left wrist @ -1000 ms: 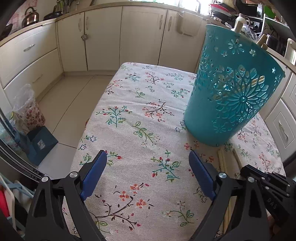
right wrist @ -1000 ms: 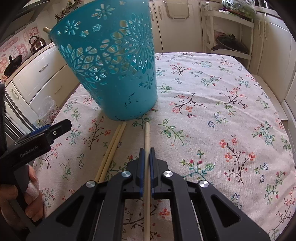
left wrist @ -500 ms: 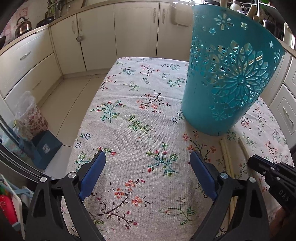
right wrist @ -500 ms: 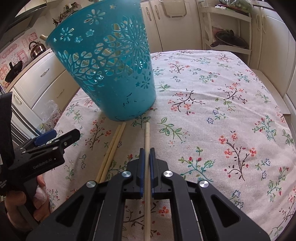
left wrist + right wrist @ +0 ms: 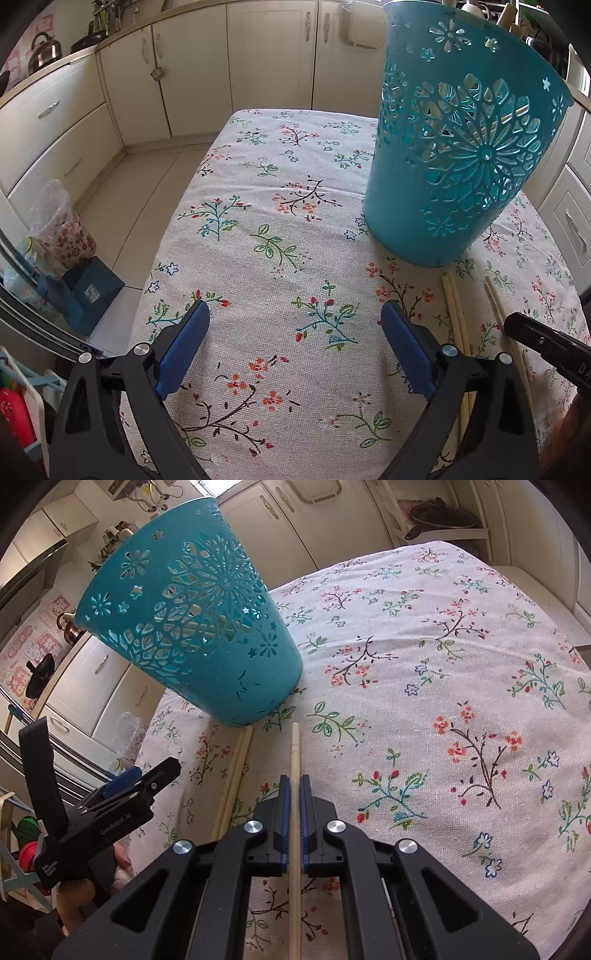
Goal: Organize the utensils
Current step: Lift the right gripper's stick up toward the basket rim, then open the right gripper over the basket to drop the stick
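A teal perforated plastic basket [image 5: 458, 155] stands on the floral tablecloth [image 5: 280, 221]; it also shows in the right wrist view [image 5: 199, 627] and holds some pale utensils. My right gripper [image 5: 294, 781] is shut on a pale wooden chopstick [image 5: 295, 749] whose tip points at the basket's base. Two more chopsticks [image 5: 236, 775] lie side by side on the cloth to its left, also seen in the left wrist view [image 5: 455, 317]. My left gripper [image 5: 295, 321] is open and empty over the cloth, left of the basket.
Cream kitchen cabinets [image 5: 184, 74] surround the table. A kettle [image 5: 44, 51] sits on the counter. A plastic bag [image 5: 59, 229] and a blue box [image 5: 92, 288] stand on the floor left of the table edge.
The right gripper, still shut on the chopstick, has risen and tilted. The left gripper has shifted a little closer to the basket, staying open.
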